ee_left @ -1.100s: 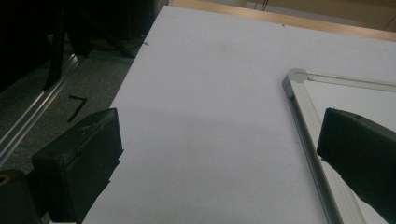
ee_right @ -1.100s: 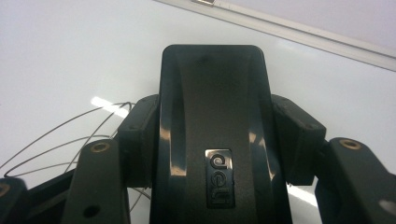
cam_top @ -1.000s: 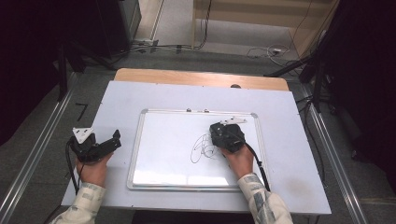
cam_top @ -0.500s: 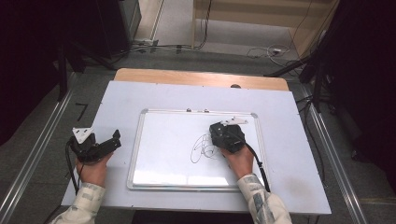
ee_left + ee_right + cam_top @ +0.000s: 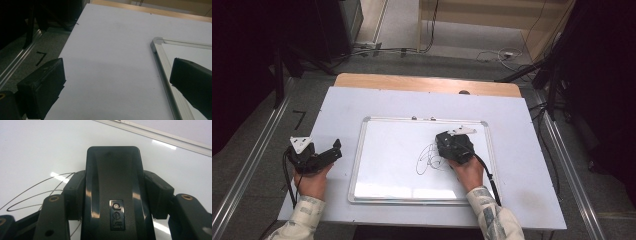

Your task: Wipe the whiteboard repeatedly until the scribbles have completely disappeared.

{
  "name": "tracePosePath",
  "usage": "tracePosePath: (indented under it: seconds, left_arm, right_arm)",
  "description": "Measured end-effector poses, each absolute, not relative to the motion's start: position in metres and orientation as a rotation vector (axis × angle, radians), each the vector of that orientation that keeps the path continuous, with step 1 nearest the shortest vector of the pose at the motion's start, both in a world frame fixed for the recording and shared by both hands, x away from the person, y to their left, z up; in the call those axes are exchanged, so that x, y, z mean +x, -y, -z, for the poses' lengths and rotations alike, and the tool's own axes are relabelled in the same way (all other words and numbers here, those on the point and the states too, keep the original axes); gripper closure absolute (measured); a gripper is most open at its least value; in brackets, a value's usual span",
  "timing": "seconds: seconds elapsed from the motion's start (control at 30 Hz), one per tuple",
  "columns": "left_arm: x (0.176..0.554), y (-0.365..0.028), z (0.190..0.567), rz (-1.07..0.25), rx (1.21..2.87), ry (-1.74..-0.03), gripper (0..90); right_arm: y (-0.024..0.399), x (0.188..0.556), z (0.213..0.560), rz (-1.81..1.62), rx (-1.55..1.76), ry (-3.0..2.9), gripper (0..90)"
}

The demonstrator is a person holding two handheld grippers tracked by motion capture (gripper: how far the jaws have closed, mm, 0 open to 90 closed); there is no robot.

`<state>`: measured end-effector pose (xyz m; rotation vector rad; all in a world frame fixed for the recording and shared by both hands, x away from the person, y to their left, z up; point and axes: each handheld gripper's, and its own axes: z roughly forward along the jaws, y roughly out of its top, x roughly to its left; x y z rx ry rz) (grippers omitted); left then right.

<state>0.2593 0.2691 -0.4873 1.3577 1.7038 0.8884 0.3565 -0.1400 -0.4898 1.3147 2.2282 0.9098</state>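
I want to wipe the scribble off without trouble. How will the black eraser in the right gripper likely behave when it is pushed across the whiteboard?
The black eraser looks like a stiff, glossy plastic shell, so it probably will not bend. The right gripper is shut on its sides; that smooth shell might slip if squeezed lightly. The whiteboard shines, so the eraser should glide easily.

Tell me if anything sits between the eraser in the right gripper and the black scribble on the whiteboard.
Nothing visible does. The right gripper is clamped on the black eraser, which sits on the whiteboard right beside the scribble; only bare board lies between them.
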Motion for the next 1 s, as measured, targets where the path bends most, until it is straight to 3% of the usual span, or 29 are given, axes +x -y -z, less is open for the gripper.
tracePosePath:
  seconds: [1.0]
  left_arm:
    - [0.259,-0.267,0.486,-0.885,1.36,-1.696,0.7]
  right_arm:
    - [0.101,0.333,0.492,-0.909,1.218,-2.301,39.7]
